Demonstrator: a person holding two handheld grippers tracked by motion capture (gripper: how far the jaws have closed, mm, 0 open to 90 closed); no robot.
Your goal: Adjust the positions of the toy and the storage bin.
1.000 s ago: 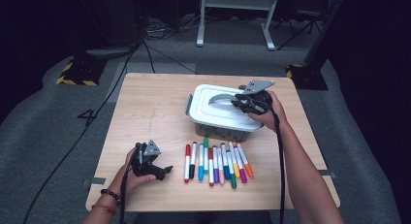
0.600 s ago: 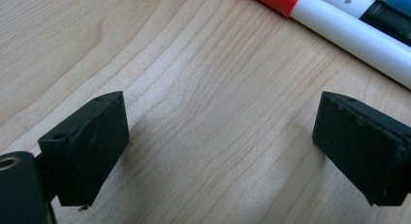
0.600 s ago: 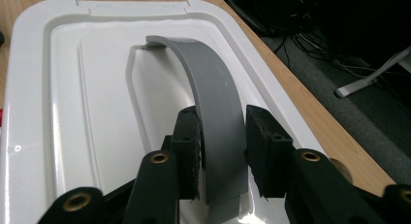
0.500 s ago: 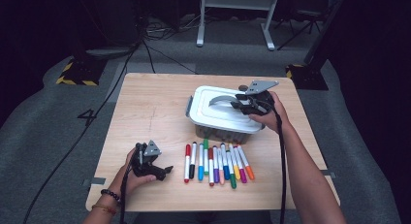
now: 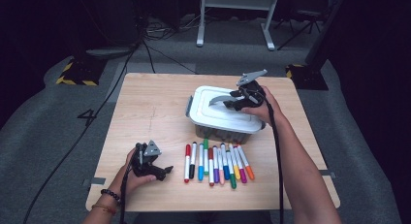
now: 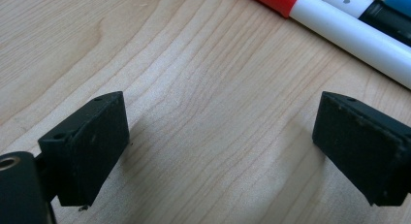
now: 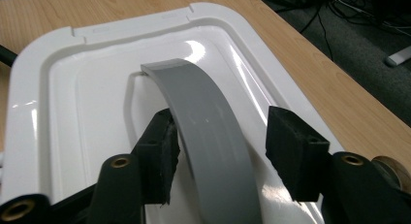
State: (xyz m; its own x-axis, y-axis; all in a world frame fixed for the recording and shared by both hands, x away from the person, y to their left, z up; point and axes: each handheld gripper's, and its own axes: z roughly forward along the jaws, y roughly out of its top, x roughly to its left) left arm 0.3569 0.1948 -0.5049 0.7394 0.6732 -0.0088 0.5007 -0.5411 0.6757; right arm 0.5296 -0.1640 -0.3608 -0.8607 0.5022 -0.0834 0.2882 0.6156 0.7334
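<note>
A white-lidded plastic box (image 5: pixel 213 118) stands on the wooden table (image 5: pixel 145 107), right of the middle. Its curved grey handle (image 7: pixel 213 132) runs between the jaws of my right gripper (image 7: pixel 225 151), which have just been opening. One pad lies close against the handle and the other stands clear of it, so the gripper is open. In the high view my right gripper (image 5: pixel 233 104) sits over the lid's right part. My left gripper (image 6: pixel 218 151) rests low over bare wood, wide open, with nothing between its jaws. It lies just left of a row of coloured markers (image 5: pixel 215 162).
The red-capped marker (image 6: pixel 329 25) is the nearest to my left gripper (image 5: pixel 162 171). Bare wood spreads over the table's left and far side. Beyond the table are dark floor, cables and a metal stand (image 5: pixel 235 20).
The right gripper's jaws have spread apart around the grey handle. The left gripper has stayed where it was.
</note>
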